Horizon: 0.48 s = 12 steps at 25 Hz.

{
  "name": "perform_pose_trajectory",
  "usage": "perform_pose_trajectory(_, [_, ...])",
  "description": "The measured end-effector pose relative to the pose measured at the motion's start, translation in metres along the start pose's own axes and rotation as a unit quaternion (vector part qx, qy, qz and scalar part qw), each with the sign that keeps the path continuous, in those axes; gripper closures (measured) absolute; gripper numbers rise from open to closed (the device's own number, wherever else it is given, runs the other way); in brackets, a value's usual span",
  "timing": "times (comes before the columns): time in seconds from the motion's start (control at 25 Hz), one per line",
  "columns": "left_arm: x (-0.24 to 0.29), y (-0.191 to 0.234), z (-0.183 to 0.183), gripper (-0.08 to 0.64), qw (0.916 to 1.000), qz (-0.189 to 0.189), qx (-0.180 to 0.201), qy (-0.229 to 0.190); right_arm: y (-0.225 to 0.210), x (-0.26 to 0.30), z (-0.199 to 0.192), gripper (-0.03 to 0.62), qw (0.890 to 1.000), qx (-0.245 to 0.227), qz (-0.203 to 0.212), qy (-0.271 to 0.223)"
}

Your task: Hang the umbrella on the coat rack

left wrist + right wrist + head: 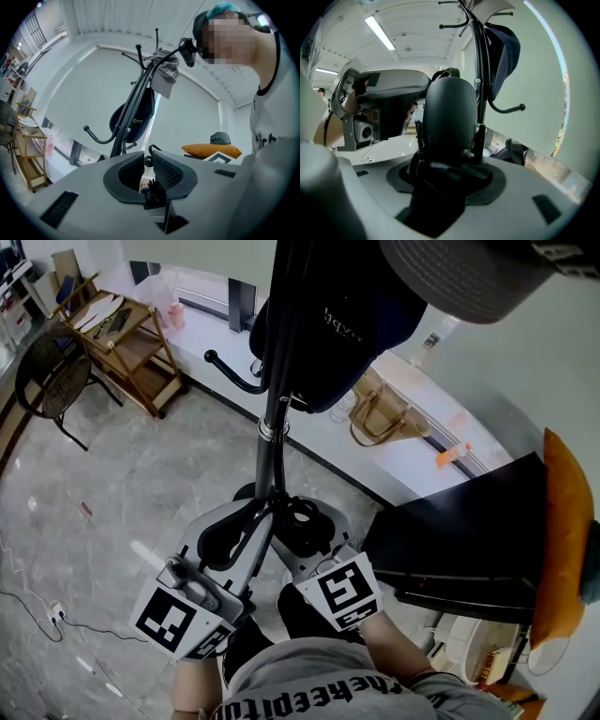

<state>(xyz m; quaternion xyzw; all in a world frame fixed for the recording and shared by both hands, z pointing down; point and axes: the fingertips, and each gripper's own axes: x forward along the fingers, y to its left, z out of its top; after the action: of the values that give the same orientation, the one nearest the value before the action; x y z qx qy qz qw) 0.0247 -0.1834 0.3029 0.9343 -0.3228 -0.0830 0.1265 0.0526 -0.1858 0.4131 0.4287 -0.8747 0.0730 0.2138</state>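
Note:
A black coat rack pole (273, 442) rises right in front of me, with a navy bag (347, 324) and a grey hat (469, 273) hung high on it and a free curved hook (230, 376) to the left. My right gripper (302, 532) is shut on the folded black umbrella (450, 110), whose rounded end fills the right gripper view. Its strap loop (302, 515) shows beside the pole. My left gripper (261, 515) has its jaws pressed almost together at that strap (151, 149), below the rack (133, 112).
A wooden shelf (131, 343) and a dark chair (52, 376) stand at the far left. A woven handbag (380, 413) sits on the window ledge. A black cabinet (469, 540) and an orange cushion (562, 540) are close on the right. A cable (37, 610) lies on the floor.

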Motion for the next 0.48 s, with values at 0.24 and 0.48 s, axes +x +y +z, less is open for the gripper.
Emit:
perform_pose_trajectory(0.24, [0.0017,0.0013,0.0044,0.487,1.0,-0.001,-0.002,-0.007,0.0023,-0.0019,-0.002,0.335,1.0,-0.006,0.004,0.005])
perform_pose_trajectory(0.48, [-0.0005,-0.0007,0.0087,0.463,0.9998,-0.01,-0.011,-0.016,0.005,-0.0041,-0.0033,0.336,1.0,-0.015,0.008,0.009])
